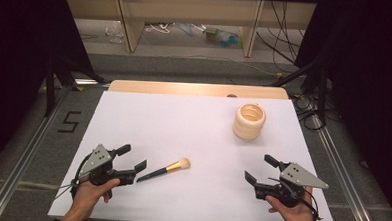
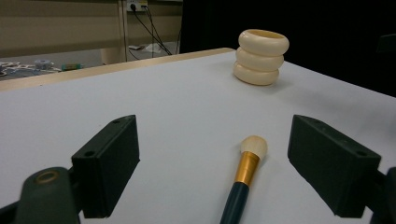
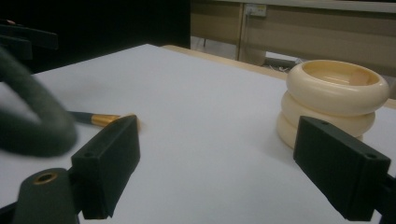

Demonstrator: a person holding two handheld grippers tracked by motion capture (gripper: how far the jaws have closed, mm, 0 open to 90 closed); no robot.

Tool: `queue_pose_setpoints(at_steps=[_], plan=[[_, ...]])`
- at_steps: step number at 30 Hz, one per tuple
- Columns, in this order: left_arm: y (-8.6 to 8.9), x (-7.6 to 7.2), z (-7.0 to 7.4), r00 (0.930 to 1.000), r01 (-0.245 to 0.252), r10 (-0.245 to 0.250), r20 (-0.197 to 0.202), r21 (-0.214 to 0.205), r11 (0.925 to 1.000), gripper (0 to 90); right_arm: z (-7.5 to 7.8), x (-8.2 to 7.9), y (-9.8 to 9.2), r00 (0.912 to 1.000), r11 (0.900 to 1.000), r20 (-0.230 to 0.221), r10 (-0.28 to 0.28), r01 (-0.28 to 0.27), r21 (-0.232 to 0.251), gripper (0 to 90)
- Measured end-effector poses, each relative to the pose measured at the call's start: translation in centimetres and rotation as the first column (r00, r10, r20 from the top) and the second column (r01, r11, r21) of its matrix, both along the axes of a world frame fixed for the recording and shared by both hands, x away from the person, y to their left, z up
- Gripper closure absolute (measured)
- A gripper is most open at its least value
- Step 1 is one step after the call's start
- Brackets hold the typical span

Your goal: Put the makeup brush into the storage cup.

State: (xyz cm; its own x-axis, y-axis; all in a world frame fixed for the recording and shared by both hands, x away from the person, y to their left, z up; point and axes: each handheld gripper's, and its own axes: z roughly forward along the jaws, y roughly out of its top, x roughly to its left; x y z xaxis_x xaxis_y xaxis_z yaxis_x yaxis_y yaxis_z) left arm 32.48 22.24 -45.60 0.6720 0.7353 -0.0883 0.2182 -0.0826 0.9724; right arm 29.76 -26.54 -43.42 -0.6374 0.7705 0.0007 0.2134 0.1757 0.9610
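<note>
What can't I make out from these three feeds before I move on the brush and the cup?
- Makeup brush: handle end cut off by the left gripper view's bottom edge; in the right gripper view a jaw covers its bristles.
- Ringed cream holder: inside bottom hidden by its own rim in all views; contents unknown.
- Large dark blur at the right gripper view's left edge: too out of focus to identify.

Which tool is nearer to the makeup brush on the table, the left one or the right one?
Left. The left tool is open right at the handle end of the makeup brush. The right tool, also open, is far off across the white table.
</note>
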Motion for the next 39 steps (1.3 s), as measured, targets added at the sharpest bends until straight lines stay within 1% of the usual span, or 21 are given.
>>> queue_pose_setpoints(at_steps=[15,17,19,20,21,22,23,25,26,27,29,30,31,32,33,34,35,36,37,38,39], plan=[[-0.2,0.0,0.0,0.9998,0.008,-0.008,-0.019,-0.006,0.9999,16.7,0.0,0.0,0.0,0.9999,0.9999,-0.006,0.009,-0.009,-0.010,15.8],[-0.3,0.0,-0.1,0.9994,0.014,-0.014,-0.032,0.004,0.9999,16.7,0.0,0.0,0.0,0.9999,0.9999,-0.007,0.008,-0.009,-0.011,15.8],[-0.5,0.0,-0.1,0.9980,0.025,-0.024,-0.058,0.017,0.9995,16.7,0.1,0.0,0.0,0.9999,0.9998,-0.013,0.011,-0.011,-0.015,15.9],[-0.7,0.0,-0.2,0.9974,0.036,-0.034,-0.064,0.030,0.9989,17.0,0.0,0.0,0.0,0.9999,0.9999,-0.009,0.010,-0.010,-0.012,15.9],[-0.9,0.0,-0.2,0.9966,0.040,-0.037,-0.073,0.029,0.9988,16.9,0.0,-0.1,0.0,0.9994,0.9999,-0.033,0.012,-0.012,-0.007,15.9],[-1.0,0.1,-0.2,0.9962,0.059,-0.055,-0.068,0.045,0.9973,16.9,0.0,-0.1,0.0,0.9994,0.9999,-0.034,0.012,-0.013,-0.006,15.9],[-1.2,0.0,-0.2,0.9950,0.059,-0.055,-0.084,0.046,0.9972,16.8,0.0,-0.1,0.0,0.9994,0.9999,-0.033,0.012,-0.012,-0.006,15.9],[-1.4,0.0,-0.2,0.9914,0.090,-0.085,-0.100,0.051,0.9946,16.4,0.0,-0.1,0.0,0.9995,0.9999,-0.030,0.009,-0.010,-0.006,15.9],[-1.6,0.0,-0.2,0.9897,0.102,-0.094,-0.108,0.075,0.9919,16.2,0.0,-0.1,0.1,0.9997,1.0000,-0.024,0.000,0.000,0.000,15.9],[-1.7,0.0,-0.2,0.9895,0.102,-0.093,-0.110,0.077,0.9918,16.0,0.0,-0.1,0.0,0.9997,1.0000,-0.026,-0.003,0.003,0.001,15.9],[-2.0,0.1,-0.3,0.9883,0.113,-0.100,-0.116,0.114,0.9871,16.0,-0.1,0.0,0.1,0.9996,0.9999,-0.029,0.006,-0.006,0.009,15.9],[-2.3,0.2,-0.3,0.9868,0.117,-0.102,-0.125,0.118,0.9860,15.9,-0.1,0.0,0.1,0.9996,0.9999,-0.028,0.006,-0.005,0.009,15.9],[-2.6,0.3,-0.2,0.9843,0.131,-0.112,-0.136,0.137,0.9819,15.9,-0.1,0.1,0.0,1.0000,1.0000,-0.007,0.005,-0.005,0.000,15.9],[-2.9,0.4,-0.2,0.9829,0.142,-0.119,-0.140,0.165,0.9759,15.9,-0.1,0.1,0.0,0.9998,1.0000,-0.018,0.004,-0.004,0.003,15.9],[-3.2,0.6,-0.2,0.9813,0.161,-0.135,-0.137,0.201,0.9663,15.9,-0.1,0.0,0.1,0.9996,1.0000,-0.028,0.006,-0.006,0.008,15.9],[-3.5,0.7,-0.2,0.9786,0.172,-0.140,-0.150,0.229,0.9581,15.9,-0.1,0.1,0.0,1.0000,1.0000,-0.006,0.006,-0.006,0.000,16.0],[-3.9,0.7,-0.4,0.9744,0.178,-0.136,-0.179,0.242,0.9540,16.0,-0.1,0.2,0.0,0.9999,0.9999,-0.008,0.011,-0.011,-0.001,16.0],[-4.1,0.8,-0.4,0.9710,0.189,-0.141,-0.193,0.258,0.9476,16.0,-0.1,0.2,0.0,0.9999,1.0000,-0.006,0.008,-0.008,0.000,16.0],[-4.5,1.0,-0.5,0.9664,0.205,-0.148,-0.210,0.280,0.9379,16.1,-0.1,0.2,-0.1,0.9999,0.9999,-0.005,0.011,-0.011,0.001,16.0],[-4.7,1.1,-0.7,0.9612,0.217,-0.157,-0.227,0.269,0.9386,16.2,-0.1,0.2,-0.1,0.9999,0.9999,-0.006,0.014,-0.014,0.001,16.0],[-4.8,1.2,-0.8,0.9567,0.235,-0.167,-0.239,0.294,0.9263,16.2,-0.1,0.2,-0.1,0.9999,0.9999,-0.006,0.014,-0.014,0.001,16.0]])
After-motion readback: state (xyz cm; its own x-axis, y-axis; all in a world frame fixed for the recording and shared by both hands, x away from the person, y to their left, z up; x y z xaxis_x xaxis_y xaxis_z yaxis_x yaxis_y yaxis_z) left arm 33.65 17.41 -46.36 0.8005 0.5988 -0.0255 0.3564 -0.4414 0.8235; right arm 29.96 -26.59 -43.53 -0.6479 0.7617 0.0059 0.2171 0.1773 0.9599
